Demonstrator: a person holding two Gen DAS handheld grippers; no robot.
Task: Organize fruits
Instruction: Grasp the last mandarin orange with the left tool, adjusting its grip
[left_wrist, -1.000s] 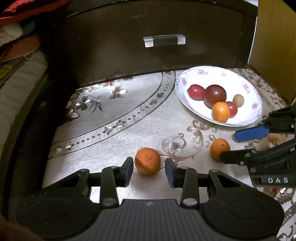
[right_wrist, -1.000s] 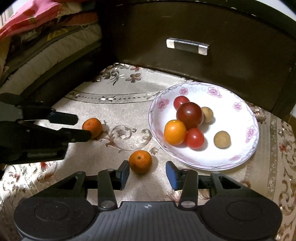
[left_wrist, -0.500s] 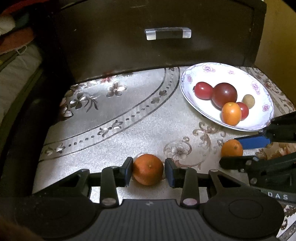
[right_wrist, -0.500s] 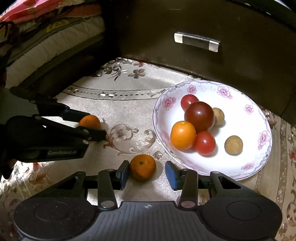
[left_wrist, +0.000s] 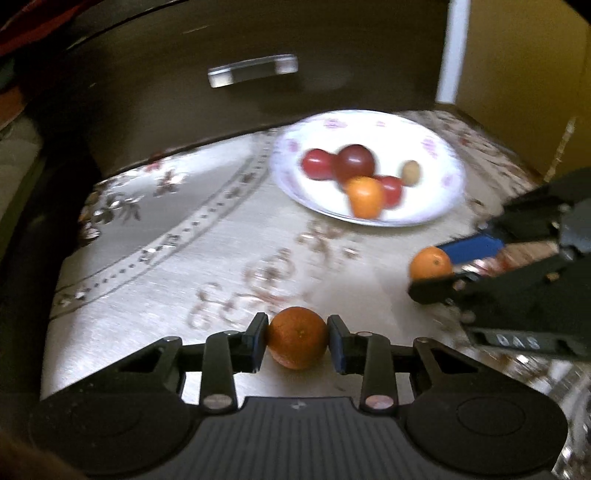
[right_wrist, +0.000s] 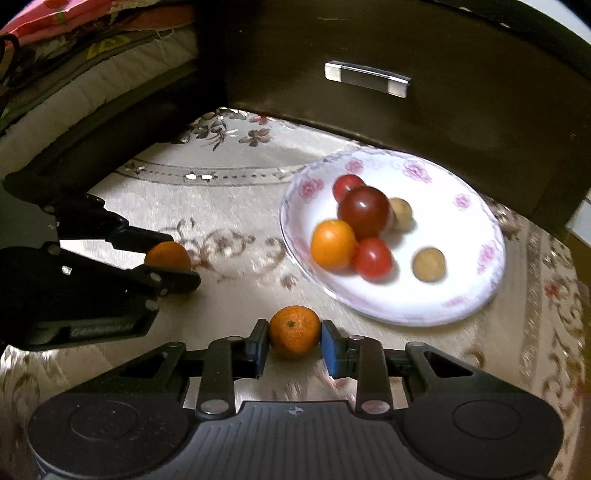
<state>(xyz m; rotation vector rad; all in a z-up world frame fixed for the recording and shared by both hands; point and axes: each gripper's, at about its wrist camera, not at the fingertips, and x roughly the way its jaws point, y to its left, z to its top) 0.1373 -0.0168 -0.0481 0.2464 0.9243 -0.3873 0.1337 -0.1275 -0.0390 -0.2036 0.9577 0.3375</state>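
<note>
Broadly: dark wooden cabinet (right_wrist: 424, 110) with pale bar handle (right_wrist: 366, 78) across the back; pale floral-patterned cloth (left_wrist: 221, 251) covering the work surface in front of it

White plate with pink flower rim (right_wrist: 476, 280) on the cloth, right of centre in right wrist view, close to the cabinet front. Contents: dark red tomato (right_wrist: 364, 211) in the middle, small red tomato (right_wrist: 347, 185) behind it, another small red tomato (right_wrist: 373, 258) in front, orange fruit (right_wrist: 333, 244) touching the dark tomato on its left, two small tan round fruits (right_wrist: 429, 264), one tucked behind the dark tomato, one alone toward the plate's right side

Left gripper (left_wrist: 297, 342): blue pads pressed against both sides of a mandarin (left_wrist: 297, 342) near the cloth's front edge; firm pinch. Cannot tell whether the fruit is on the cloth or just lifted. Same tool seen from right wrist view at left (right_wrist: 173, 264), its mandarin partly hidden between black fingers

Right gripper (right_wrist: 294, 345): second mandarin (right_wrist: 294, 331) sits between the pads, left pad touching, right pad just beside with a sliver of gap; cannot tell whether fully clamped. This fruit lies just off the plate's front-left rim, outside it

Left wrist view heavily motion-blurred; plate detail soft
</note>
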